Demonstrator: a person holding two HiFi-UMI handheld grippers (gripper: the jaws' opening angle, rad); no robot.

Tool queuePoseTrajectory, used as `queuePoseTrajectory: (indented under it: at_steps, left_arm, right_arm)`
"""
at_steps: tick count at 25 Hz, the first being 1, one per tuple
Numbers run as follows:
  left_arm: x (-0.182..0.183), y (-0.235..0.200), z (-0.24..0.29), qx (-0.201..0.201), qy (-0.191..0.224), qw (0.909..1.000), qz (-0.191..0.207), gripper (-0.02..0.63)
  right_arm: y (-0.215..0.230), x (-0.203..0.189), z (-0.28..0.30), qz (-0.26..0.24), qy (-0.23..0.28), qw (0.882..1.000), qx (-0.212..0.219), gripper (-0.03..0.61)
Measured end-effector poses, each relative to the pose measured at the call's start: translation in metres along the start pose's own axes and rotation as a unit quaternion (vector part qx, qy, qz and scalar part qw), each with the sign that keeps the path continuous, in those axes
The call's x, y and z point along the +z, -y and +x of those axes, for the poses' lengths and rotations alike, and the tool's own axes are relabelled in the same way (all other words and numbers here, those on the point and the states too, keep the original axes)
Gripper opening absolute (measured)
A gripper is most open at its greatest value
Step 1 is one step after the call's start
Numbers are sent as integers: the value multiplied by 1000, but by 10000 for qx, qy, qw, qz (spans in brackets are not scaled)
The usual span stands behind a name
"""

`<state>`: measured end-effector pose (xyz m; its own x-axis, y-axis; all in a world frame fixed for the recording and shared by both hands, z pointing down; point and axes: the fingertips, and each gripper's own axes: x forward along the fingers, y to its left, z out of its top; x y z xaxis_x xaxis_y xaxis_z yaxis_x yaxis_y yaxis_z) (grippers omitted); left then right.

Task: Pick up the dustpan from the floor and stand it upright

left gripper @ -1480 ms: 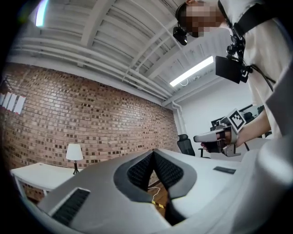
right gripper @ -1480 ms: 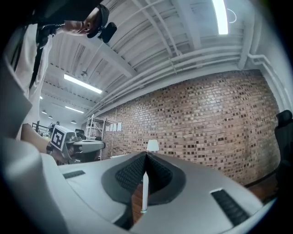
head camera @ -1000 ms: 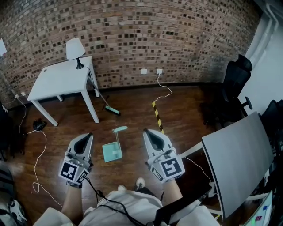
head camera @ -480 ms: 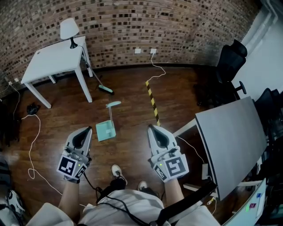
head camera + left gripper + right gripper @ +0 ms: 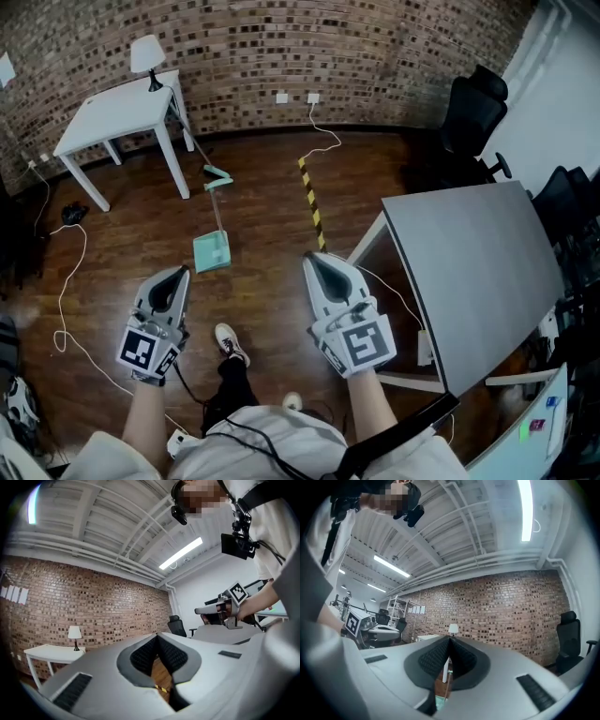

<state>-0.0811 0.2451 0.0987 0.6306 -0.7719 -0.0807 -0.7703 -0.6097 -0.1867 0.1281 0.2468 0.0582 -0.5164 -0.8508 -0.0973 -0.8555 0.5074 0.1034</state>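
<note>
Lying flat, dustpan point(image 5: 212, 253) well beyond left fingers point(image 5: 172, 284) and right fingers point(image 5: 324, 272)

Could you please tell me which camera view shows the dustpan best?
The head view: the whole dustpan lies on the floor. The right gripper view shows only a sliver between its jaws; the left gripper view shows none.

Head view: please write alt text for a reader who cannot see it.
A teal dustpan lies on the wooden floor ahead of a person's shut left gripper and shut right gripper. A white table stands by a brick wall.
</note>
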Motion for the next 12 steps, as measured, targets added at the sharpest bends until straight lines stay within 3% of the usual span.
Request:
queuePoseTrajectory:
  at_steps: [6,12]
  left_arm:
    - [43,96,-47,46,23,9999,150,-3]
    - [63,120,-72,44,-2,9997,236,-5]
  right_arm:
    - [-8,31,-101,14,140,9998,130,-18]
    - [-22,36,-134,277,194,9994,48,-20]
